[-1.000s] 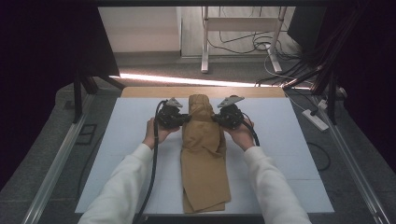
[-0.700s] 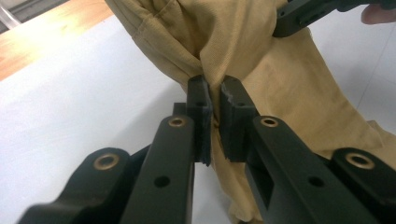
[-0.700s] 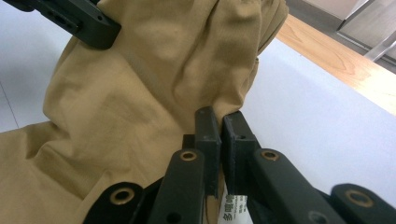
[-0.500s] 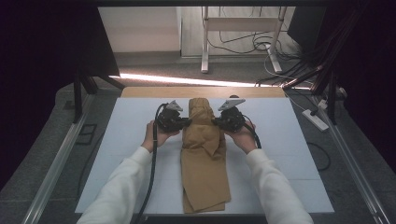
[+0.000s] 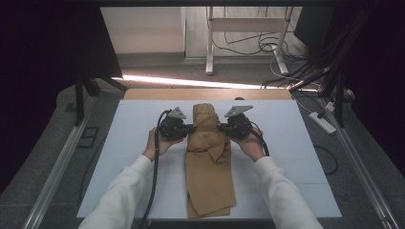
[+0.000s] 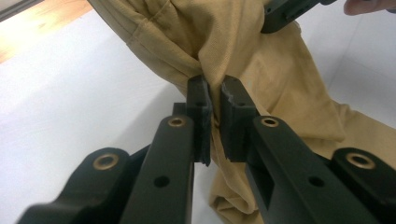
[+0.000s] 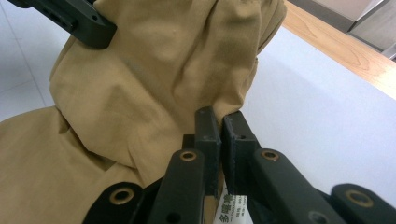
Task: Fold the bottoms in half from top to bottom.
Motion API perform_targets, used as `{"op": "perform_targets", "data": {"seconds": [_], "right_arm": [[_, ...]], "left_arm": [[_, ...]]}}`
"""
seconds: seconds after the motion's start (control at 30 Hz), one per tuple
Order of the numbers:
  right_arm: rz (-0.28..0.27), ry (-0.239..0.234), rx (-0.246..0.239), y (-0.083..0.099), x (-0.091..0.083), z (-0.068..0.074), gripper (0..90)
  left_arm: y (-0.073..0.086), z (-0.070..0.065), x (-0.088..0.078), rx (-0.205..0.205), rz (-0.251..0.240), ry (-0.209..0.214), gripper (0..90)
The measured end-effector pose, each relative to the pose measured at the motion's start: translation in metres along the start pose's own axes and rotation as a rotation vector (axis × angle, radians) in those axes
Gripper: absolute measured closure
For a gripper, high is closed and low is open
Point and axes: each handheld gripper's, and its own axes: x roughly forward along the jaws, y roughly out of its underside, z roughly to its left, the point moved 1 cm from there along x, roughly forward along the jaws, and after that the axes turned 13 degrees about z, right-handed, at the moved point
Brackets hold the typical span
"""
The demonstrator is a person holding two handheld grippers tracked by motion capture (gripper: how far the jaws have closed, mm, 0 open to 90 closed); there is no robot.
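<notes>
Forearms in white sleeves reach forward side by side. Left tool and right tool, two in all, each pinch one tan garment near the tabletop's far edge. A white tag is partly cut off.

A white counter spans the middle of the high view, with a strip of bare wood along its far edge. 1 item lies directly on it: tan trousers, stretched lengthwise down the centre from the far side toward the near edge. The near end lies flat on the white surface, with folded layers showing at the bottom. The far end is bunched and raised off the counter. To either side of the trousers the white surface is bare.
</notes>
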Motion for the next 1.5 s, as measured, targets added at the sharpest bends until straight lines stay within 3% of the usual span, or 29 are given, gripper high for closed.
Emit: {"op": "perform_targets", "data": {"seconds": [0.43,1.5], "right_arm": [[-0.014,-0.011,-0.01,0.007,-0.007,0.012,85.9],[-0.03,-0.05,-0.008,0.024,-0.016,0.028,85.7]], "left_arm": [[0.01,-0.014,-0.007,0.019,-0.008,0.009,82.3],[0.026,-0.029,-0.008,0.014,-0.03,0.053,81.9]]}}
